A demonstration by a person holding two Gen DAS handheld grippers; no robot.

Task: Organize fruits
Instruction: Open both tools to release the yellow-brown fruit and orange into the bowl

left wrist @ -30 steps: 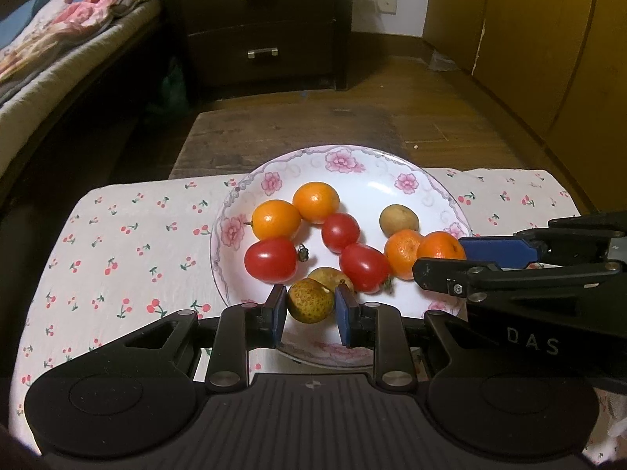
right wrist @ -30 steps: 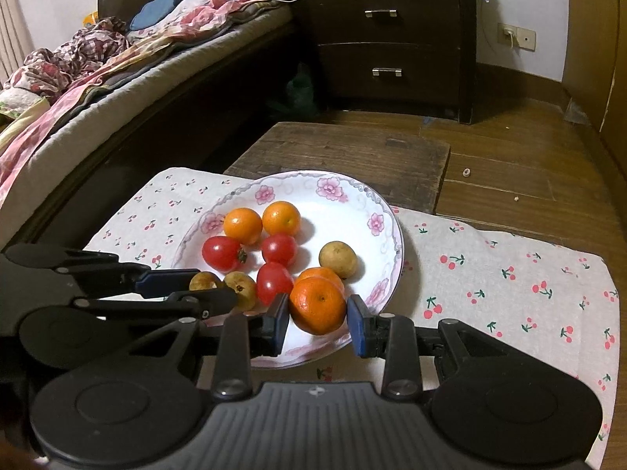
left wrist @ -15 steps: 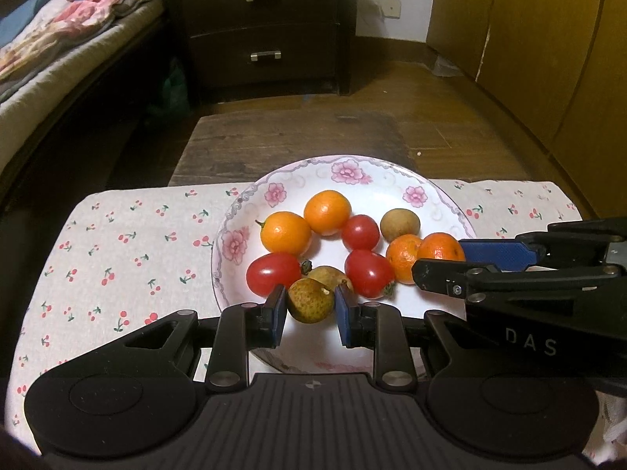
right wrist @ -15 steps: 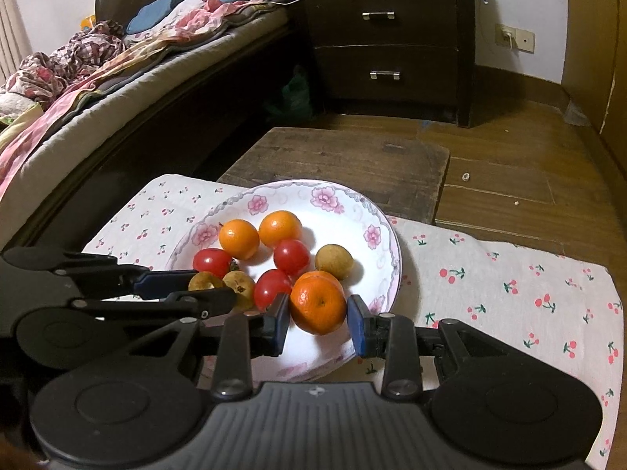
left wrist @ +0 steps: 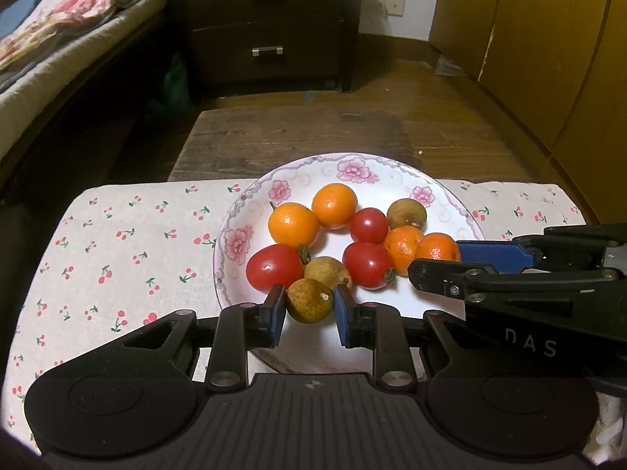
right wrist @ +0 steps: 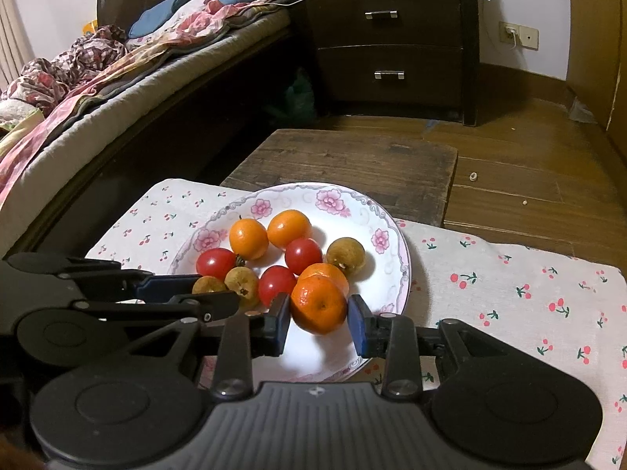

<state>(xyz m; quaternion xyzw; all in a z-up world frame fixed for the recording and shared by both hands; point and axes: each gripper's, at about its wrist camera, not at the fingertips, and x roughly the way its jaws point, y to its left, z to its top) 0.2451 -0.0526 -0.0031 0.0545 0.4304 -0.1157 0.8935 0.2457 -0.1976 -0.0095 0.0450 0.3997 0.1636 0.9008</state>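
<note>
A white flowered plate point(left wrist: 239, 241) point(right wrist: 399, 270) holds several small fruits: oranges, red tomatoes point(left wrist: 276, 266) and brown-green fruits. My left gripper point(left wrist: 308, 309) is shut on a brown-green fruit point(left wrist: 309, 300) at the plate's near edge, beside another brown fruit point(left wrist: 327, 270). My right gripper point(right wrist: 319, 321) is shut on an orange mandarin point(right wrist: 319, 303) over the plate's near right part, just in front of a second mandarin point(right wrist: 325, 270). Each gripper also shows in the other's view: the right gripper point(left wrist: 439, 262) with its mandarin point(left wrist: 437, 248), the left gripper point(right wrist: 211, 291) with its fruit point(right wrist: 207, 285).
The plate rests on a cherry-print cloth point(left wrist: 129, 250) point(right wrist: 529, 293). Beyond it lies a dark wooden board point(right wrist: 352, 160) on the floor. A bed point(right wrist: 117, 78) runs along the left, a dark nightstand point(left wrist: 270, 23) stands at the back, and wooden cabinets point(left wrist: 548, 47) stand at the right.
Both grips are unchanged. The plate and cloth sit slightly lower in both views than a second ago, and the two held fruits stay fixed between the pads.
</note>
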